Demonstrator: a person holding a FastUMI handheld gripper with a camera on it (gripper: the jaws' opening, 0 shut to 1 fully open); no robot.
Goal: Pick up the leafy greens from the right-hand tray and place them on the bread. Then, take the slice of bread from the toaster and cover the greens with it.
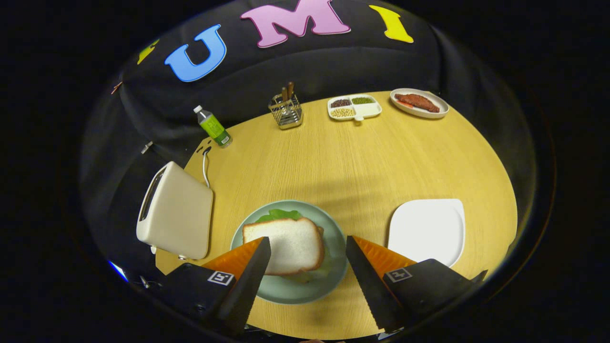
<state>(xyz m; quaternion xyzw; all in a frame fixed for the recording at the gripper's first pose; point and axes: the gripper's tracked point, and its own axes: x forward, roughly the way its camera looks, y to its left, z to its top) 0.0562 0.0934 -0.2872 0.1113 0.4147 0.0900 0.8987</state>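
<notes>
A slice of white bread [288, 244] lies on top of leafy greens [279, 214] on a pale green plate [335, 238], with the greens peeking out beyond its far edge. My gripper [309, 247] hovers above the plate, open, its two fingers apart on either side of the bread and holding nothing. The left fingertip [259, 252] overlaps the bread's near left corner in the view. The cream toaster [175, 216] stands to the left of the plate, its slot facing left. A white tray [426, 229] lies to the right of the plate, bare.
At the table's far side stand a green-labelled bottle [213, 126], a wire holder with utensils [286, 111], a divided dish of beans [353, 107] and a plate with meat [419, 102]. The toaster's cord [205, 166] runs behind it. The yellow wooden table [362, 162] ends close to the toaster.
</notes>
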